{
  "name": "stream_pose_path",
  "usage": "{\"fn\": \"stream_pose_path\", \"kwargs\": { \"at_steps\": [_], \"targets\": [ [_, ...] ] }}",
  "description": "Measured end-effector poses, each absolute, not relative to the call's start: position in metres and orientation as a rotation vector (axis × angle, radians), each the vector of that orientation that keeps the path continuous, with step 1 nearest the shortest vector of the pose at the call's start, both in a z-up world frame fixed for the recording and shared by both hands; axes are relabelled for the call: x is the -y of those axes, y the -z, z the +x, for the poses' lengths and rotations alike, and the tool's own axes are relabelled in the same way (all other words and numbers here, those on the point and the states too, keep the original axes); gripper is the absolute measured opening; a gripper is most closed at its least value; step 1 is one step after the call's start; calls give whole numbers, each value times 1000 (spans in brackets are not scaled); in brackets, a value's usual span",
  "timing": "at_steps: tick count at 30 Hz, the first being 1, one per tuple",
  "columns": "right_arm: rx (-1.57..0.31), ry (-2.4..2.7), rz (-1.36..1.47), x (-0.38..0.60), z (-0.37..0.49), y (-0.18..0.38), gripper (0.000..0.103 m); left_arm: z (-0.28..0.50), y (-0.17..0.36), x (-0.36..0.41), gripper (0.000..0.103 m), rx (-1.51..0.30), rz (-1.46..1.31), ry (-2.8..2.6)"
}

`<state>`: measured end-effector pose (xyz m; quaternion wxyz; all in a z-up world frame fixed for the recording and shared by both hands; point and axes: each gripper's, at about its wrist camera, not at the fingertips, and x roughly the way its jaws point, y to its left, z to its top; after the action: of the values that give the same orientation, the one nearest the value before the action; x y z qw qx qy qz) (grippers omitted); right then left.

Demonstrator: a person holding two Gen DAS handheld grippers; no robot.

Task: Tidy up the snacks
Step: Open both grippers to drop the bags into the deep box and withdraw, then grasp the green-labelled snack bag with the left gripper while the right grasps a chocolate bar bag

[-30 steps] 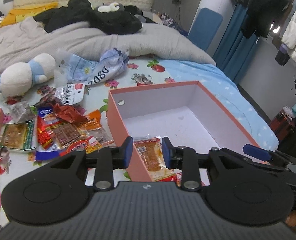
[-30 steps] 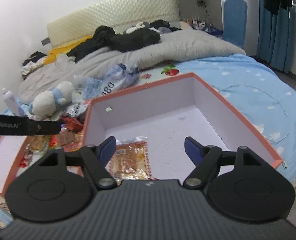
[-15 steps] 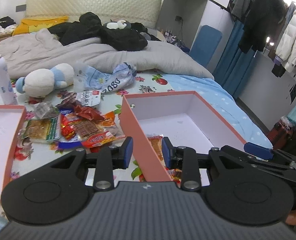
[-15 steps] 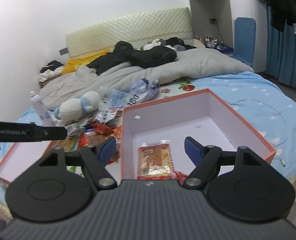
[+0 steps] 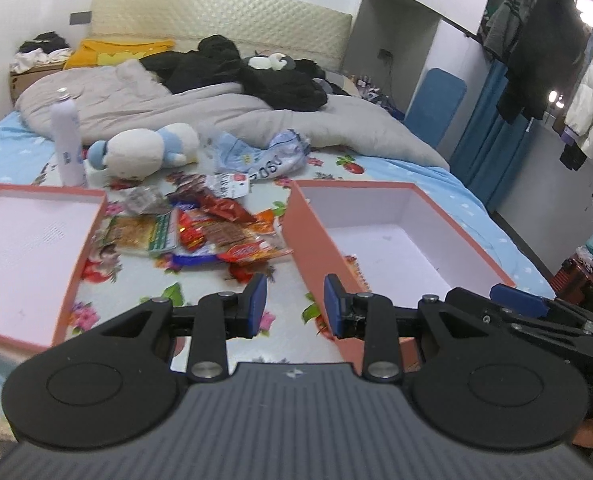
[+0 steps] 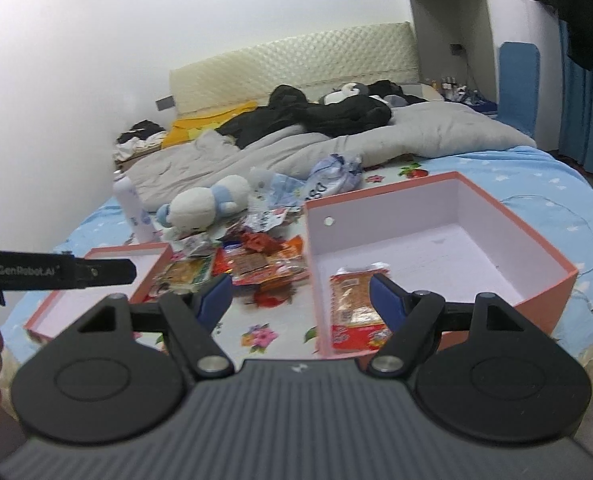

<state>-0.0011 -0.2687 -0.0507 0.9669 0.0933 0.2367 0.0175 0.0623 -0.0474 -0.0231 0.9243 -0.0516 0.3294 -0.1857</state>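
Note:
A pile of snack packets (image 5: 216, 232) lies on the floral sheet between two pink boxes; it also shows in the right wrist view (image 6: 256, 260). The deep pink box (image 5: 316, 248) stands at the right and holds an orange snack packet (image 6: 352, 300) near its front wall (image 6: 316, 280). The shallow pink lid (image 5: 76, 256) lies at the left. My left gripper (image 5: 294, 300) is open and empty above the sheet by the deep box's near corner. My right gripper (image 6: 300, 292) is open wide and empty, raised in front of the deep box.
A white plush toy (image 5: 144, 152), a white bottle (image 5: 68, 136) and a crumpled blue bag (image 5: 264, 156) lie behind the snacks. A grey duvet (image 5: 176, 108) with black clothes covers the far bed. The bed edge drops off at the right (image 6: 576, 320).
Both grippers have pulled back and up from the deep box. The left gripper has opened wider and swung left, off the orange packet, which stays in the box.

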Motion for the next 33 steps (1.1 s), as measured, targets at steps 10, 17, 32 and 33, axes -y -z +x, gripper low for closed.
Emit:
{"fn": "stream_pose_path", "kwargs": {
  "at_steps": [10,17,32,33],
  "targets": [
    [-469,-167,162,226,-20,60,77,26,35,5,42,-656,-157,301],
    [-496,-225,119,200,-20,62,77,13,48,-27,55,-673,-211,262],
    [-612,-200,-29,176,41,95,75,92,92,-57,55,-745,-288,199],
    [-613,-198,-47,175,49,98,73,104,96,-56,55,-754,-290,193]
  ]
}}
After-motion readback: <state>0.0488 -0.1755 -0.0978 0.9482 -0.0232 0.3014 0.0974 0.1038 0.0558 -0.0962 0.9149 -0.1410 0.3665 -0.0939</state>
